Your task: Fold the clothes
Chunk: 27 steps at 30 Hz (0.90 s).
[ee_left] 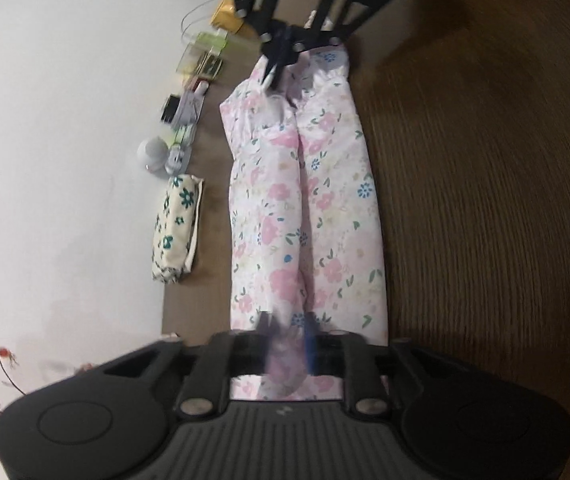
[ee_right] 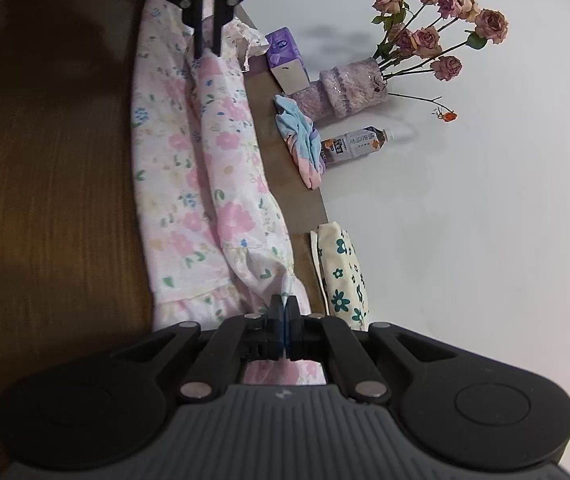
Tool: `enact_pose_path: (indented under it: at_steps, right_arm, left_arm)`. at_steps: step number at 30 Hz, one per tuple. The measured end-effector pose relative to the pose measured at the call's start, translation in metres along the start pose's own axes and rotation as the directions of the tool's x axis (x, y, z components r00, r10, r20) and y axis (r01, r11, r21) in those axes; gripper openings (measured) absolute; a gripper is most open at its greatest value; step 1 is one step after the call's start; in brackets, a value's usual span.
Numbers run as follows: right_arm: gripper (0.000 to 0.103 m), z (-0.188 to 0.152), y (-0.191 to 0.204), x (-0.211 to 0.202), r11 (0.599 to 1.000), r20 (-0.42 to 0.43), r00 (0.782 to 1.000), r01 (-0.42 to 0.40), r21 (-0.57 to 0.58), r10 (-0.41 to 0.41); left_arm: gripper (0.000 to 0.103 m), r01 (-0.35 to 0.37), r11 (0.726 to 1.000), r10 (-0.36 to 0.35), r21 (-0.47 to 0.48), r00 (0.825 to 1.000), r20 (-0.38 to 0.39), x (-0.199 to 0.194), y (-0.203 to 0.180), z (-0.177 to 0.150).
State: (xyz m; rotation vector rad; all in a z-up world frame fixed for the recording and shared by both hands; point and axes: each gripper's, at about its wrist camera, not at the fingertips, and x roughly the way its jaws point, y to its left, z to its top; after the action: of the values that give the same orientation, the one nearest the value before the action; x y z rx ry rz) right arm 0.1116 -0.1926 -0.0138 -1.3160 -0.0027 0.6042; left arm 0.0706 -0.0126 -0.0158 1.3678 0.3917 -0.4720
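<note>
**uneven let-go could spoil the fold**

the right gripper (ee_right: 285,312) is clamped tight on a pinch of the floral garment (ee_right: 205,152) at one end. at the other end the left gripper (ee_left: 291,336) has its jaws parted narrowly, with cloth lying between them but, as far as the blur allows, not pressed. with one end freed and the other held, any pull from the right side would likely drag the folded strip askew or tug the top layer off the lower one. lifting the left gripper away carelessly could also snag the loose edge.

the garment is pale pink with pink, blue and green flowers, folded lengthwise into a long narrow strip with a crease down its middle. it lies along the brown table (ee_left: 485,200), between the two grippers, beside a floral pouch (ee_left: 177,228) near the wall edge, close to the vase of roses (ee_right: 349,84).
</note>
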Motion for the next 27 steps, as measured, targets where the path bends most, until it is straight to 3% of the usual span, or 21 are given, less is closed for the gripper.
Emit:
enact_pose_path:
  at_steps: [4,6,10,16,20,22,23,27]
  right_arm:
    - [0.000,0.001,0.007,-0.003,1.000,-0.017,1.000,0.010,0.005,-0.010]
    - [0.000,0.000,0.010,-0.005,1.000,-0.022,1.000,0.020,0.004,-0.020]
    - [0.000,-0.002,0.018,-0.012,1.000,-0.044,0.999,0.018,-0.007,-0.018]
    - [0.001,-0.005,0.019,-0.016,0.998,-0.077,0.997,0.010,0.069,-0.004]
    - [0.001,-0.007,0.021,-0.014,0.997,-0.109,0.994,0.003,0.082,0.006]
    - [0.003,-0.010,0.019,-0.016,0.994,-0.126,0.992,0.004,0.108,0.009]
    - [0.004,-0.012,0.015,-0.019,0.990,-0.133,0.991,0.005,0.141,0.014]
    - [0.006,-0.022,-0.009,-0.034,0.945,-0.157,0.985,-0.010,0.327,0.065]
  left_arm:
    - [0.033,-0.028,1.000,0.028,-0.005,0.999,-0.043,0.014,-0.001,0.007]
    - [0.000,-0.033,0.999,0.032,-0.008,0.997,-0.064,0.022,-0.001,0.009]
    - [0.001,-0.029,0.999,0.030,0.015,0.996,-0.086,0.029,-0.008,0.010]
    - [0.001,-0.104,0.990,0.114,0.092,0.987,-0.109,0.043,-0.020,0.016]
    - [0.010,-0.077,0.996,0.082,0.046,0.991,-0.109,0.041,-0.017,0.016]
    - [0.024,-0.075,0.997,0.074,-0.009,0.992,-0.106,0.034,-0.009,0.014]
    - [0.037,-0.078,0.996,0.074,-0.043,0.992,-0.104,0.029,-0.004,0.011]
    - [0.042,-0.078,0.977,0.058,-0.199,0.993,-0.107,0.006,0.015,-0.001]
